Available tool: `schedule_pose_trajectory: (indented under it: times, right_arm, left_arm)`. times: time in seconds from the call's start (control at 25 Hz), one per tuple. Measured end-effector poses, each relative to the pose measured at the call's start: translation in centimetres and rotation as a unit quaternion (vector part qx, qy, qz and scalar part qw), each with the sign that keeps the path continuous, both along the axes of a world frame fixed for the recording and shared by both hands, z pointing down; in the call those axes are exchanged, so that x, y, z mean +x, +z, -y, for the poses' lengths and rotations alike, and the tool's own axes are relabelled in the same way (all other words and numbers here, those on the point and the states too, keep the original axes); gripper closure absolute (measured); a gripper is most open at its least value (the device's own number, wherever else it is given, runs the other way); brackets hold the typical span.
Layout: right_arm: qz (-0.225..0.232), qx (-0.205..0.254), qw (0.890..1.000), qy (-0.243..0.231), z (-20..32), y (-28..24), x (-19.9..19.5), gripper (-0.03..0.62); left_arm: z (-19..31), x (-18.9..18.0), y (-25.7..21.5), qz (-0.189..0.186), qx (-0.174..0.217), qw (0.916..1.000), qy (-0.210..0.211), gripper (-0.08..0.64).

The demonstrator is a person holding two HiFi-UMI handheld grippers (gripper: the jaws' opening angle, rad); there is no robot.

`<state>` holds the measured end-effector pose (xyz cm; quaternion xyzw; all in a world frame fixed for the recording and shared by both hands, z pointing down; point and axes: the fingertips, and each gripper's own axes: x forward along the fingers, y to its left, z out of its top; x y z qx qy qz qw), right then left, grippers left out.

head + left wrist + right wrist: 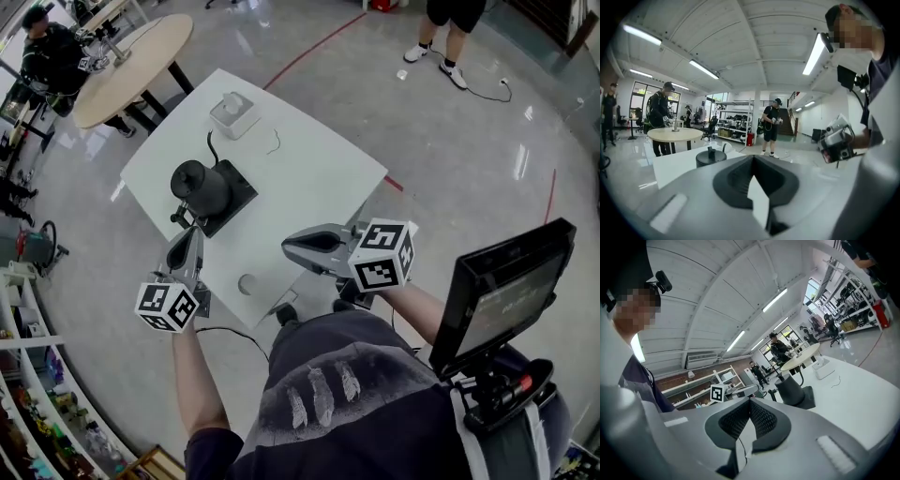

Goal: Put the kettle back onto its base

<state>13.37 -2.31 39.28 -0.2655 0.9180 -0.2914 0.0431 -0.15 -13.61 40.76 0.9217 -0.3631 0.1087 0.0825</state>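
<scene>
Closest to the head camera is the person's dark grey shirt (328,394), with a black screen on a chest mount (511,295) at the right. Beyond it, both hands hold the tongs over the near part of a white rectangular counter (319,169).

Left tongs (191,234) point away towards the far side, their marker cube near the counter's near-left edge. Their own view shows the two jaws closed together with nothing between them. Right tongs (288,247) lie level above the near edge and point left, towards the left ones; their jaws are likewise closed and empty.

Just beyond the left tongs' tip stands the black rounded kettle (199,186), upright on its flat black square base (236,192), at the left side of the counter. Neither pair of tongs grips it.

A black cord runs from the base area towards a white box (232,114) at the far corner. A thin wire (274,141) lies to the right of that box, and a small pale round disc (247,283) rests near the counter's near edge, between the two tongs.
</scene>
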Motion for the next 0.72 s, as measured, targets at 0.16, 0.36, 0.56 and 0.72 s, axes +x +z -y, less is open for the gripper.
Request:
schedule_pose_trajectory:
  times: [0.16, 0.36, 0.56, 0.72]
  right_arm:
    - [-0.004, 0.006, 1.0, -0.028, -1.3, -0.3, 1.4, 0.591]
    - [0.021, 0.004, 0.997, -0.08, -2.0, -0.5, 0.7, 0.591]
    - [0.034, 0.0, 0.991, -0.132, -1.8, 0.2, -2.0, 0.591]
    - [0.033, 0.02, 0.986, -0.162, -2.4, -0.7, -3.8, 0.591]
  left_arm:
    - [-3.0, 1.3, -0.8, 0.036, 0.011, 0.999, -0.023, 0.558]
    - [-6.9, 0.0, -1.2, 0.092, 0.007, 0.9941, -0.056, 0.558]
    - [-10.5, -3.4, -1.3, 0.071, -0.016, 0.9909, -0.113, 0.558]
    - [-12.3, -4.8, -1.9, 0.041, -0.014, 0.9893, -0.14, 0.558]
